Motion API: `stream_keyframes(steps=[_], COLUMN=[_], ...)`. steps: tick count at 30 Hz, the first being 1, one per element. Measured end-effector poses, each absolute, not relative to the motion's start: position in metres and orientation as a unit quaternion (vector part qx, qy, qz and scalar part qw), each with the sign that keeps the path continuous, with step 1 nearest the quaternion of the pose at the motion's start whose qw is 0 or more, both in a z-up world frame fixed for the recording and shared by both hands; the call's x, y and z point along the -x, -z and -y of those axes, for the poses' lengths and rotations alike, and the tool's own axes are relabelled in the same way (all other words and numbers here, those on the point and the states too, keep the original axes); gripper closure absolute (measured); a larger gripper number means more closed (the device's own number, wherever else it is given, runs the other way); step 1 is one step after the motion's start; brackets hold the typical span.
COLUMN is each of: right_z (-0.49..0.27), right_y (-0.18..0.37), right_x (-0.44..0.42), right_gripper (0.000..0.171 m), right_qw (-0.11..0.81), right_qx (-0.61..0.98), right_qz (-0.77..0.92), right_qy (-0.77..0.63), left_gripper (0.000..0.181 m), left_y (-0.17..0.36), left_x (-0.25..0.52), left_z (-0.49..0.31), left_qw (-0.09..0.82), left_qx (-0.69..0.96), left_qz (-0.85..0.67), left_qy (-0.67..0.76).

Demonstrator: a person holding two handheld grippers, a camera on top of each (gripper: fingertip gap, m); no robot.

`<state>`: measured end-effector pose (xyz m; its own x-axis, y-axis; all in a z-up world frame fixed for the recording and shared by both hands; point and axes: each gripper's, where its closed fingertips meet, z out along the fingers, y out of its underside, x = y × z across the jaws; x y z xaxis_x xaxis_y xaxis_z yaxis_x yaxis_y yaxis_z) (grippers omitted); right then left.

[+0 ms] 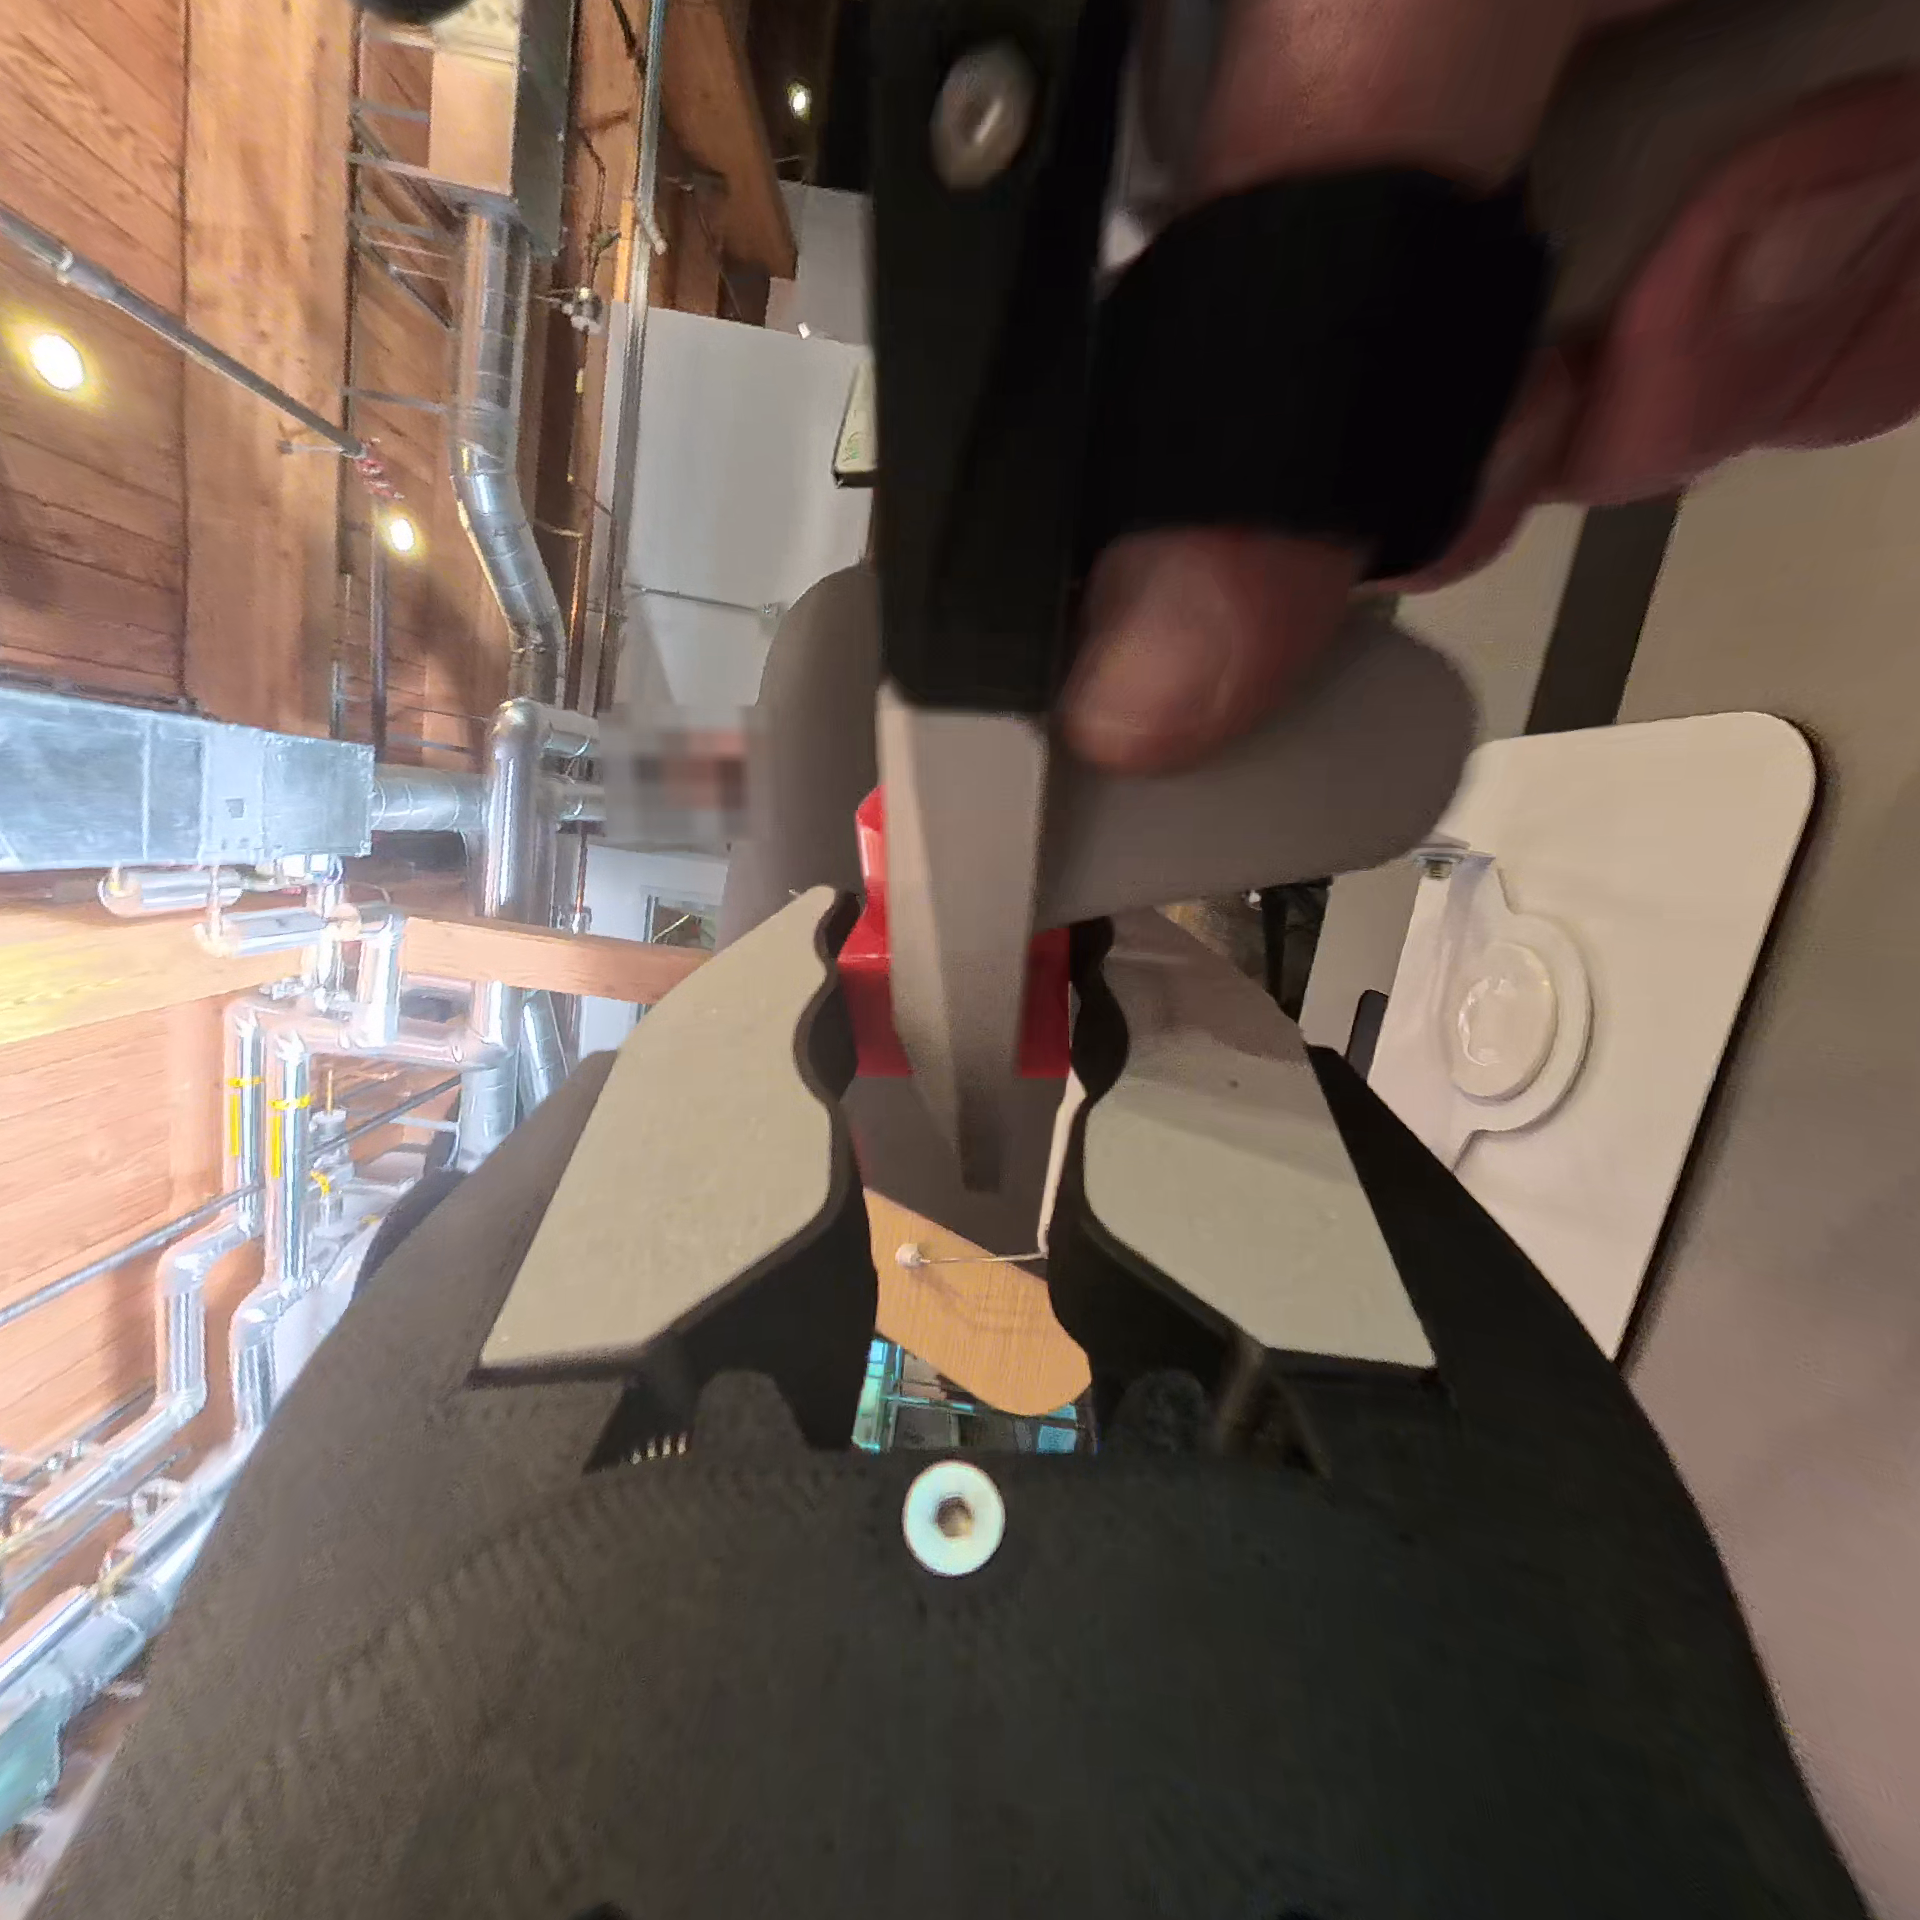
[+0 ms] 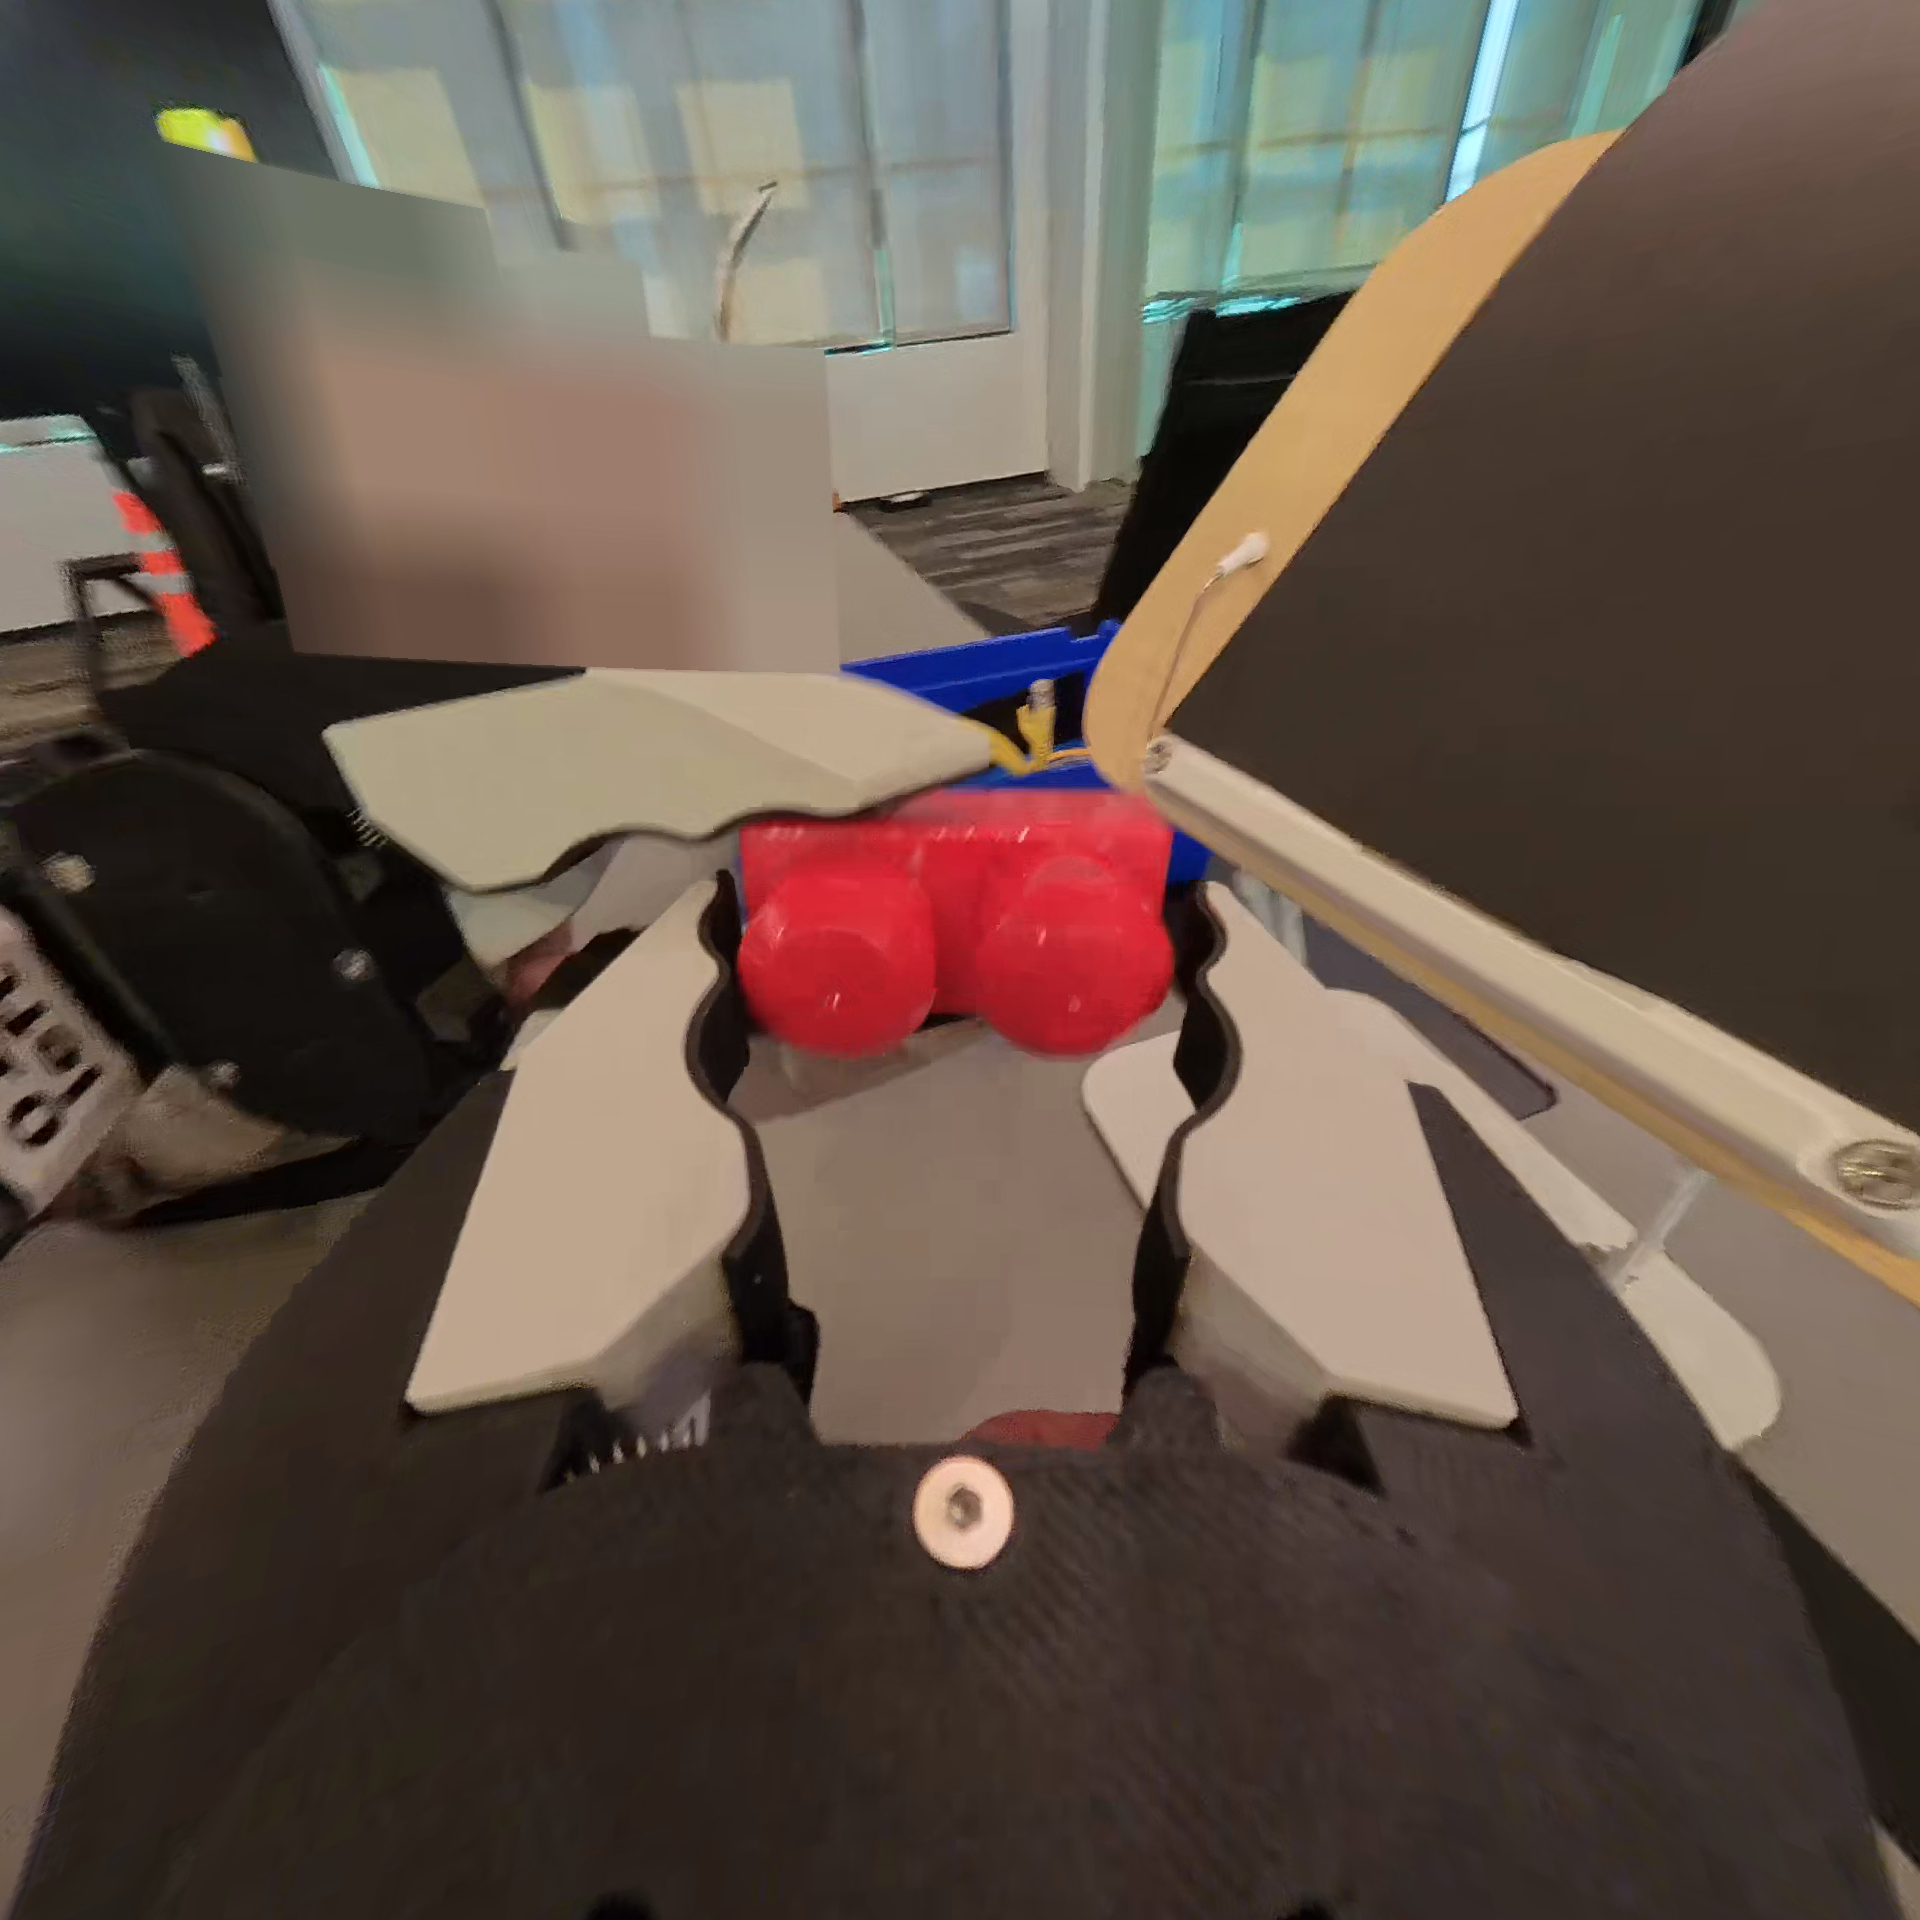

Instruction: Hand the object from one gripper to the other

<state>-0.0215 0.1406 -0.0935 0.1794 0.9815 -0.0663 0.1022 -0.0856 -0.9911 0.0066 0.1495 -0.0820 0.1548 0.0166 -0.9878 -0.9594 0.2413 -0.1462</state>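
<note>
Left gripper (image 1: 961, 997): two grey fingers with wavy black inner edges, matte, mounted on a black textured body. One red block (image 1: 878, 1003) sat between their tips, and both wavy edges pressed against its sides; the jaws were clamped on it.

Right gripper (image 2: 961, 982): same build, two grey fingers (image 2: 623, 1132), wavy black pads. The red block (image 2: 951, 925) sat between these tips too, glossy plastic, rectangular body with two round studs facing the camera. Each stud lay against a pad, so the right jaws also looked closed on the block, though motion blur softened the contact.

In the left wrist view, the right gripper's fingers came down across the block from above, one thin grey blade (image 1: 961, 935) crossing its front face. One hand (image 1: 1455, 343) with a black strap gripped that tool above the block.

One blue bin (image 2: 977, 660) stood behind the block, yellow cable inside. One tan-edged dark panel (image 2: 1558, 623) rose to the block's right. Count: two grippers, one block, one bin.
</note>
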Motion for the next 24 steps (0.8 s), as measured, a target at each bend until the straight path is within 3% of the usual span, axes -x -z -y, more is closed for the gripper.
stream_keyframes(steps=[10, 12, 16, 24], right_z=[-0.143, -0.138, -0.122, -0.07], right_y=[0.093, 0.091, 0.071, 0.047], right_x=[0.021, 0.019, 0.005, -0.038], right_gripper=[0.094, 0.094, 0.094, 0.094], right_qw=[0.511, 0.498, 0.469, 0.352], right_qx=[0.586, 0.575, 0.515, 0.34], right_qz=[0.47, 0.467, 0.449, 0.456], right_qy=[-0.419, -0.451, -0.56, -0.744], left_gripper=[0.142, 0.14, 0.117, 0.126], left_y=[0.086, 0.085, 0.075, 0.044], left_x=[-0.01, -0.016, -0.023, -0.044], left_z=[-0.15, -0.146, -0.133, -0.083], left_qw=[0.601, 0.61, 0.639, 0.73], left_qx=[0.462, 0.45, 0.456, 0.39], left_qz=[-0.512, -0.526, -0.536, -0.551], left_qy=[-0.404, -0.386, -0.31, -0.106])
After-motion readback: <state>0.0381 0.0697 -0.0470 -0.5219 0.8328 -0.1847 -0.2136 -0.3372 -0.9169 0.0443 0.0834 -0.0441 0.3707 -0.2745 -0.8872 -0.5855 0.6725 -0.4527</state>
